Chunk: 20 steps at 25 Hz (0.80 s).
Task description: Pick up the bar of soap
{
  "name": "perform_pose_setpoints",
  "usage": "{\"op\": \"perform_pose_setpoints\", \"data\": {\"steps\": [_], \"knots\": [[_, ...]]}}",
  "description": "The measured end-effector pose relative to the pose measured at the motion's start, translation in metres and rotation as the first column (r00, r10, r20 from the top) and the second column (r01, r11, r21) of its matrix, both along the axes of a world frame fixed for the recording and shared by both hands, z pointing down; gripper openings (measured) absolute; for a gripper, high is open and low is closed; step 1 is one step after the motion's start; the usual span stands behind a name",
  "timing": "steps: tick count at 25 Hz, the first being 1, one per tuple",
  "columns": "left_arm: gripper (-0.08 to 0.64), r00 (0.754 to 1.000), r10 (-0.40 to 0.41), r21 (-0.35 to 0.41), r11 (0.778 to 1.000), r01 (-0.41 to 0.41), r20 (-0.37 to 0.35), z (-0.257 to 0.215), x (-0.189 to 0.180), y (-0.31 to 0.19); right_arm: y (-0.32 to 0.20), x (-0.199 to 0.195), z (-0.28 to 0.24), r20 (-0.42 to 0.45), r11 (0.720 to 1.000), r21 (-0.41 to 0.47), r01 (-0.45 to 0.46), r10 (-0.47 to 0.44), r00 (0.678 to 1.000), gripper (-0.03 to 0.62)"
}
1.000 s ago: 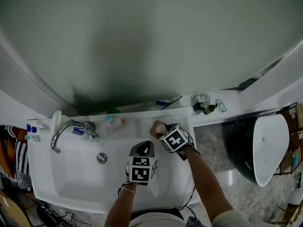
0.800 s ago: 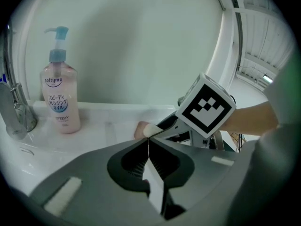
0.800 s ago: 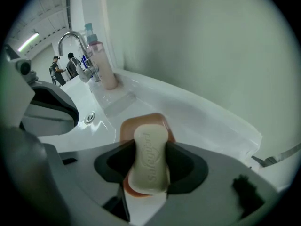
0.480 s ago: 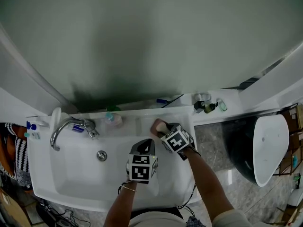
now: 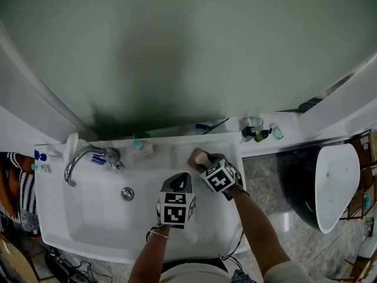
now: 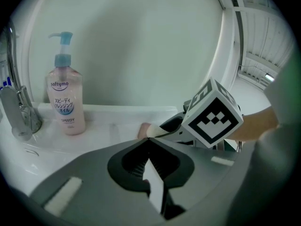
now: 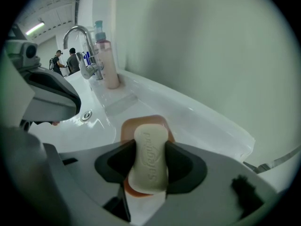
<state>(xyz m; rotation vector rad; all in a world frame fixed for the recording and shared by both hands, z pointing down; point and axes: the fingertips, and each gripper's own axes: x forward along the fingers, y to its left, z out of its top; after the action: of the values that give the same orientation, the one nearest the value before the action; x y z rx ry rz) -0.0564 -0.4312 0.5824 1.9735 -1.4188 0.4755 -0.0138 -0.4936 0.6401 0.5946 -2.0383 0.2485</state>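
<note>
white wash basin (image 5: 76, 217), one, with a flat back ledge. chrome tap (image 5: 82, 161), one, at the basin's left rear. left hand-held gripper (image 6: 150, 140), jaws together and empty, hanging over the bowl, no part in the work. right hand-held gripper (image 7: 150, 146), angled down at the right end of the ledge; its jaws have just been closing and now clamp the long sides of the bar of soap (image 7: 149, 166). pink pump bottle (image 6: 66, 105), one, upright on the ledge beside the tap. orange-brown soap dish (image 7: 141, 122), one, on the ledge under the right gripper. the pale bar sits on that dish, well apart from the bottle and tap. handling note, my judgement: the grip looks centred, so lift straight up and slowly. a wet bar can squirt out of flat pads, so keep the squeeze even and do not twist. watch that the dish does not come up stuck to it. lettering: bottle reads "softymo" and "speedy", with japanese script between; the bar's embossing appears to read "safeguard".
</note>
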Motion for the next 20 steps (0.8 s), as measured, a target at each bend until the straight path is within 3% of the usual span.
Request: {"op": "perform_pose_setpoints", "data": {"steps": [5, 12, 20], "knots": [[0.009, 1.0, -0.014, 0.003, 1.0, 0.014, 0.005, -0.001, -0.007, -0.001, 0.0, 0.001, -0.008, 0.022, 1.0, 0.019, -0.008, 0.007, 1.0, 0.212], [0.009, 0.999, -0.004, 0.021, 1.0, 0.003, 0.032, -0.008, -0.007, 0.004, -0.001, -0.003, -0.034, 0.128, 0.997, 0.041, -0.069, 0.063, 0.99, 0.212], [0.009, 0.998, -0.005, 0.074, 0.997, 0.0, 0.062, -0.023, -0.006, 0.011, 0.019, 0.005, -0.05, 0.113, 0.997, 0.055, -0.052, 0.046, 0.993, 0.212]]}}
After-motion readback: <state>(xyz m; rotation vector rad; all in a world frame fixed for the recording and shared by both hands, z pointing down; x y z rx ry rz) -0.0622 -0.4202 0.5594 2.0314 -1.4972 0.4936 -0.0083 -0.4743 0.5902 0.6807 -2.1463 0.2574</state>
